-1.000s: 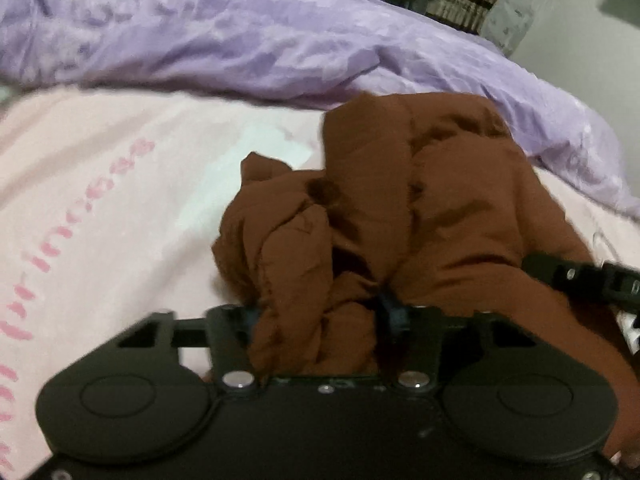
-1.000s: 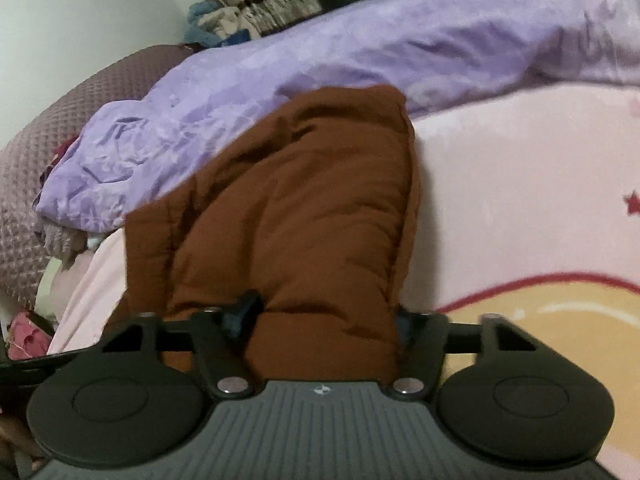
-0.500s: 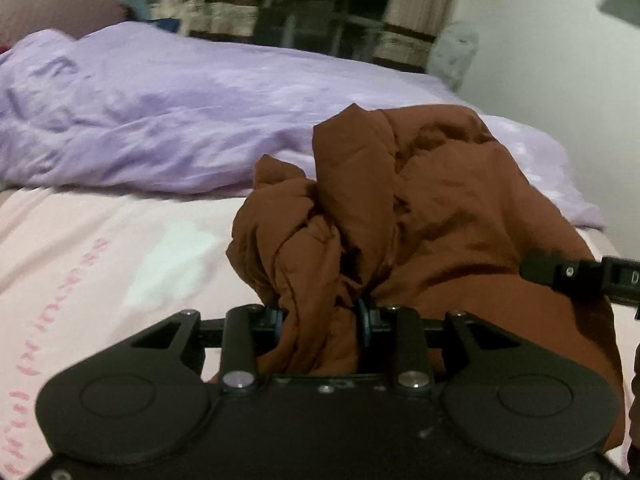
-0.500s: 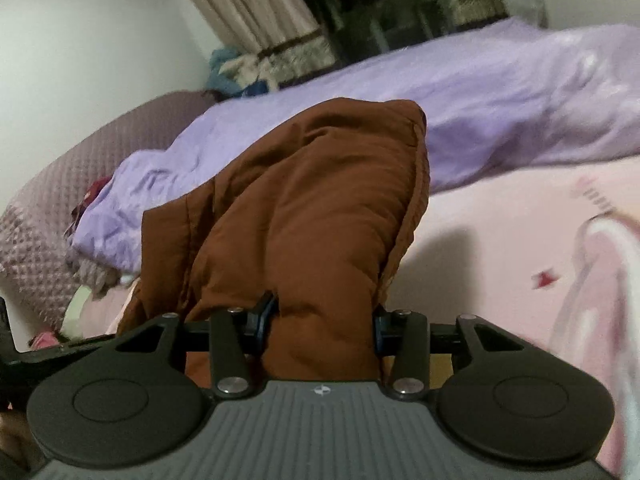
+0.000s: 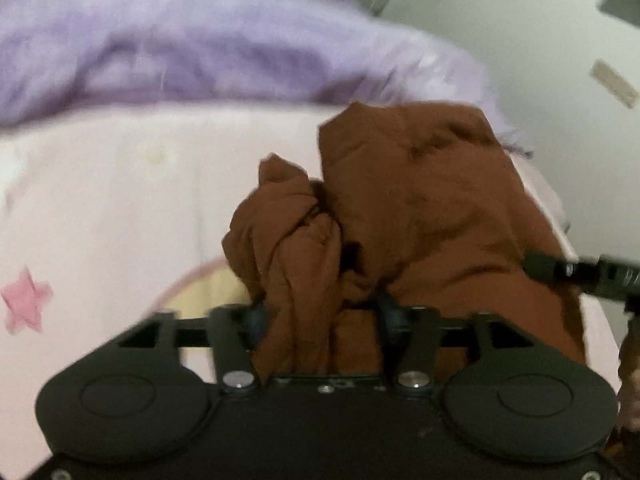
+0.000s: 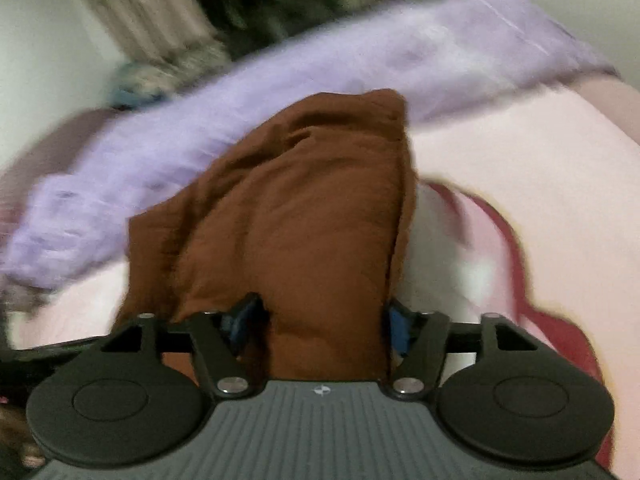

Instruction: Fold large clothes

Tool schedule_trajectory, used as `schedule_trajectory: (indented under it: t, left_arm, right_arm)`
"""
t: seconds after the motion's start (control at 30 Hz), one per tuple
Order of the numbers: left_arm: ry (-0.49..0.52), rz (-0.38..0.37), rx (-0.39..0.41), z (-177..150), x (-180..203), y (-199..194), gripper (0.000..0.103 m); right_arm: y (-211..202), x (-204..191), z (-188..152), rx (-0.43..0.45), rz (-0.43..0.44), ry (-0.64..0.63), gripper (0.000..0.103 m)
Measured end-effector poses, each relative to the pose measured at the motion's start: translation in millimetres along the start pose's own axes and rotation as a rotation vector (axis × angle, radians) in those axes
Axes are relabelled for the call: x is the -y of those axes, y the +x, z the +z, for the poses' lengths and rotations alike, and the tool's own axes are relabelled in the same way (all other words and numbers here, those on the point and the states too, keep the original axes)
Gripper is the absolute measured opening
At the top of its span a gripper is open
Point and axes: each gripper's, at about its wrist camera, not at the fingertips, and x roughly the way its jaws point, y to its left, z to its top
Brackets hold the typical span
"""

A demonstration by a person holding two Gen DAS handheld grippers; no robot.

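1. Left wrist view shows the brown garment [image 5: 420, 208] bunched and hanging ahead of the camera, above the pink blanket [image 5: 112, 200], not lying flat on it
2. It looks soft and limp (thin woven cloth, by the way it creases), so I judge it light, easy to crush into a wad and unlikely to slip from rubbery pads
3. Left gripper [image 5: 320, 312] is clamped on a twisted wad of the cloth, with folds spilling over both fingers
4. Right gripper [image 6: 324, 320] pinches a broader, smoother panel of the same garment [image 6: 304, 216]; its blue pads sit tight against the cloth on either side
5. Best hold, in my judgement, is at an edge or corner rather than a wad, so the panel hangs straight for folding
6. Behind lies a rumpled purple duvet [image 5: 180, 48], well apart from the grippers; both views are blurred
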Motion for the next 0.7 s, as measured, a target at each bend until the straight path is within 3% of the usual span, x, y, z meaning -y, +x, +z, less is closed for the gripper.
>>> schedule_trajectory:
  t: [0.03,0.07,0.13,0.2,0.27,0.3,0.37,0.43,0.53,0.57,0.63,0.7]
  left_arm:
    - [-0.04,-0.01,0.001,0,-6,4,0.079]
    - [-0.08,-0.013,0.025,0,-11,0,0.08]
    - [-0.075,0.015,0.088,5,-8,-17,0.079]
    - [-0.044,0.081,0.183,0,5,-42,0.078]
    - [0.029,0.125,0.296,-10,22,-69,0.083]
    - [0.063,0.119,0.331,-17,31,-79,0.086]
    - [0.111,0.092,0.367,-35,45,-92,0.091]
    - [0.179,0.11,0.318,-52,58,-82,0.092]
    - [0.266,0.288,0.146,-63,63,-22,0.102]
    - [0.252,0.296,0.109,-66,57,-2,0.103]
    - [0.17,0.263,0.125,-67,46,6,0.103]
    - [0.201,0.263,0.162,-64,55,-11,0.103]
  right_arm:
    - [7,2,-3,-0.022,-0.057,-0.013,0.075]
    - [4,2,-6,0.014,-0.066,-0.029,0.075]
    - [-18,-2,-9,0.127,-0.104,-0.046,0.071]
    - [-49,-18,-15,0.296,-0.198,-0.089,0.069]
    - [-73,-33,-27,0.393,-0.17,-0.159,0.055]
    - [-79,-37,-32,0.391,-0.137,-0.184,0.047]
    - [-82,-49,-48,0.373,-0.107,-0.195,0.044]
    - [-69,-57,-64,0.322,-0.126,-0.189,0.039]
    - [-24,-45,-88,0.186,-0.119,-0.16,0.04]
    - [-13,-40,-98,0.199,-0.121,-0.159,0.04]
    - [-9,-41,-110,0.249,-0.143,-0.193,0.04]
    - [-24,-50,-108,0.245,-0.171,-0.191,0.042]
